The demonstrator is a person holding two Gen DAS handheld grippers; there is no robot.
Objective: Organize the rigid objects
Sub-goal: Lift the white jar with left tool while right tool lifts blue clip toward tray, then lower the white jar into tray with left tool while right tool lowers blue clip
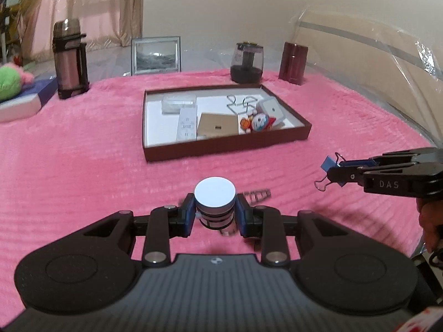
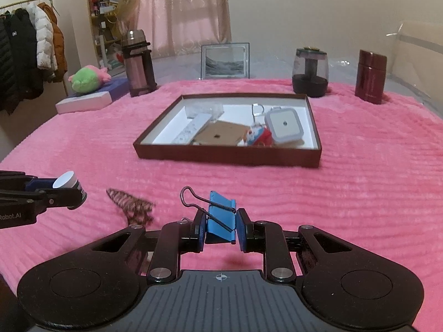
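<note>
Both claws are clamped on small things above a pink ribbed blanket (image 1: 83,152). From the left wrist view, the left claw (image 1: 215,215) grips a small round jar with a white lid (image 1: 215,197) between its blue pads, the jar upright. At 3 o'clock from it, the right claw (image 1: 336,173) comes in from the frame edge, closed on a blue binder clip (image 1: 329,163) whose wire handles stick out past the tips. From the right wrist view, that clip sits squeezed between the pads, one wire loop rising toward 11 o'clock.

A brown coiled hair clip (image 2: 133,207) lies on the blanket between the two claws, blurred in both views. At 12 o'clock, well apart from the claws, stands a shallow brown tray with a white floor (image 2: 163,135). It holds a white remote (image 2: 191,130), a tan card (image 2: 221,135), a white square device (image 2: 283,124), a cartoon figure (image 1: 259,123) and a clear box (image 1: 178,103).

Beyond the tray stand a thermos (image 2: 137,63), a picture frame (image 2: 224,61), a dark jar (image 2: 310,73) and a maroon canister (image 2: 371,76).
</note>
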